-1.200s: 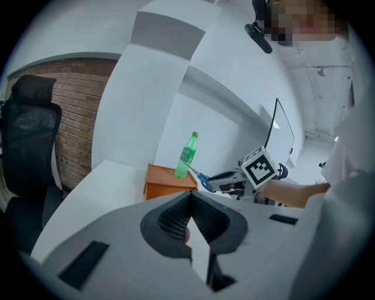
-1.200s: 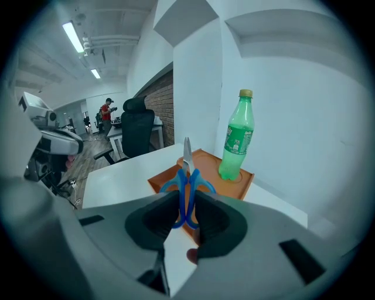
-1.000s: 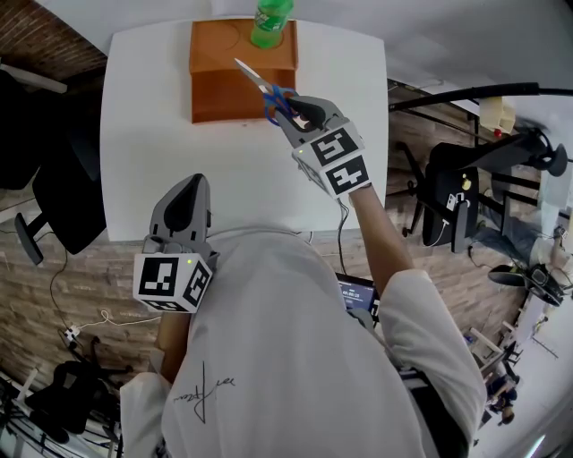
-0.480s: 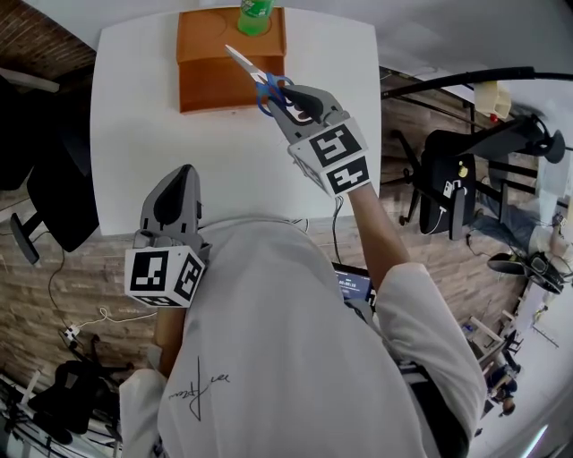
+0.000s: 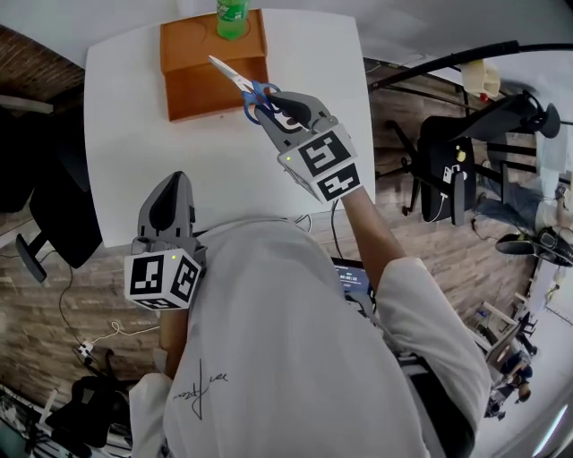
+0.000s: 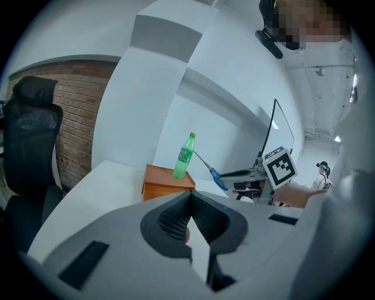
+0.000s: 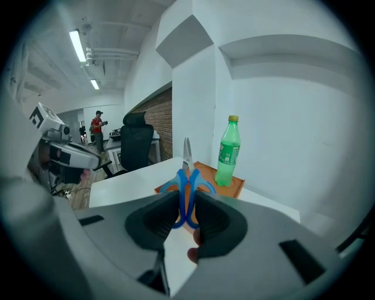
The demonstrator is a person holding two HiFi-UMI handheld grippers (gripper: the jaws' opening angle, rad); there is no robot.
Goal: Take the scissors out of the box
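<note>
- Right gripper (image 5: 269, 101) tilted down near box (image 5: 201, 85), clamped on scissors' (image 5: 235, 77) blue handles.
- Left gripper (image 5: 170, 192) low, jaws together, empty.
- Bottle (image 5: 232, 16) top cut off.

The right gripper (image 5: 265, 102) held the scissors (image 5: 235, 78) by their blue handles over the white table (image 5: 125, 143). The closed blades pointed to the upper left, across the near part of the orange box (image 5: 192, 85), and from above it could not be told whether they touched it. A green bottle (image 5: 232, 16) stood upright at the far side of the box, partly cut by the upper edge, while the left gripper (image 5: 171, 186) hung at the near edge of the table, jaws together, just beside the person's white shirt (image 5: 269, 340) and well apart from the box.
</note>
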